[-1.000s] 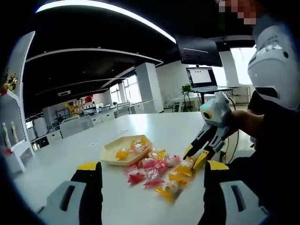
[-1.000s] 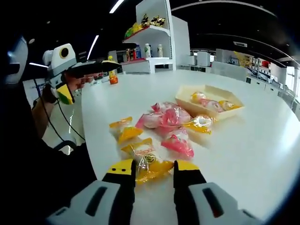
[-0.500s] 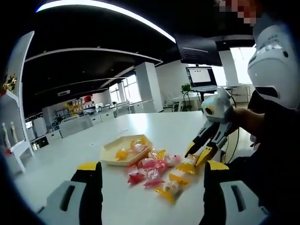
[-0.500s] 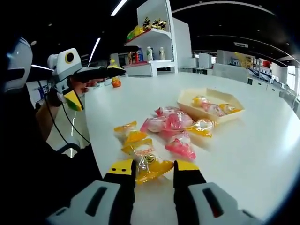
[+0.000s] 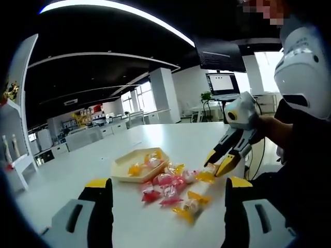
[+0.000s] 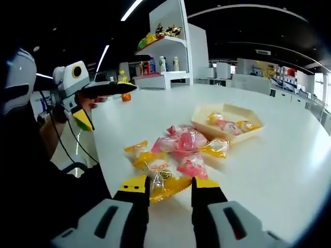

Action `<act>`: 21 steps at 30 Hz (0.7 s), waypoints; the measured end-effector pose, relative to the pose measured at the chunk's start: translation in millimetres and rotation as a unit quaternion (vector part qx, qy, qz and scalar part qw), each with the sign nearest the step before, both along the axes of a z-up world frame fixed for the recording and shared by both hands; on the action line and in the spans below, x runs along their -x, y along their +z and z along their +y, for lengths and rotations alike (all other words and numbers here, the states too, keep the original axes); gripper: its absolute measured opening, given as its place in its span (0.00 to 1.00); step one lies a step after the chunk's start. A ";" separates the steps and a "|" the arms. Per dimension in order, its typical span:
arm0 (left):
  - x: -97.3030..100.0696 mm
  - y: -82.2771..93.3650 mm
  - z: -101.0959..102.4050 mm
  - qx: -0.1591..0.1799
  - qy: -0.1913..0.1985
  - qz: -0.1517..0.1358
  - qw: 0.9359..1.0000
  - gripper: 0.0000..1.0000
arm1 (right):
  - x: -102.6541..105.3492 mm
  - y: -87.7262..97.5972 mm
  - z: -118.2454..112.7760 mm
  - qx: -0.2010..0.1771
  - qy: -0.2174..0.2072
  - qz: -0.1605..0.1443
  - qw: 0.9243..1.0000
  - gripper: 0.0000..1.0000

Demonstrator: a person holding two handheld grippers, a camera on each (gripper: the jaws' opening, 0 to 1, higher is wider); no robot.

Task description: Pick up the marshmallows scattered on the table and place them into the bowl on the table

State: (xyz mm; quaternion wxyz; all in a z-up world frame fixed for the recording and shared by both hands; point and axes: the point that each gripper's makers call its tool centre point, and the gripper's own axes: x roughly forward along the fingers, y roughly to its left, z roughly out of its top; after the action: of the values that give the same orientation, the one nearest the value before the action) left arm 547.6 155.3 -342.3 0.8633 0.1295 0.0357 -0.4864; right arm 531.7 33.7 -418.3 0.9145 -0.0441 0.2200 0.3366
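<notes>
Now the right gripper (image 6: 168, 187) pinches a soft, light, crinkly yellow marshmallow (image 6: 166, 182) by its wrapper; left gripper (image 5: 165, 188) gapes wide.

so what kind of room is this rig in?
Probably an open-plan office or lab showroom: a long white table, a display shelf stocked with bottles and snacks, a monitor on a stand, and strip ceiling lights over rows of desks behind.

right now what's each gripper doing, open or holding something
Left gripper: open, holding nothing.
Right gripper: shut on a yellow marshmallow packet, lifted off the table.
</notes>
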 end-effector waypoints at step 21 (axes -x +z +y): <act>-0.5 -2.7 0.0 0.005 -0.002 0.002 1.000 0.89 | -12.7 37.8 -36.9 -0.010 -0.045 -0.038 0.998 0.29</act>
State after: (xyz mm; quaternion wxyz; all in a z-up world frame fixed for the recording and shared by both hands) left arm 548.1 155.3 -345.0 0.8627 0.1245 0.0347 -0.4889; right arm 544.4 -3.1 -380.5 0.9369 -0.0379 0.1836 0.2952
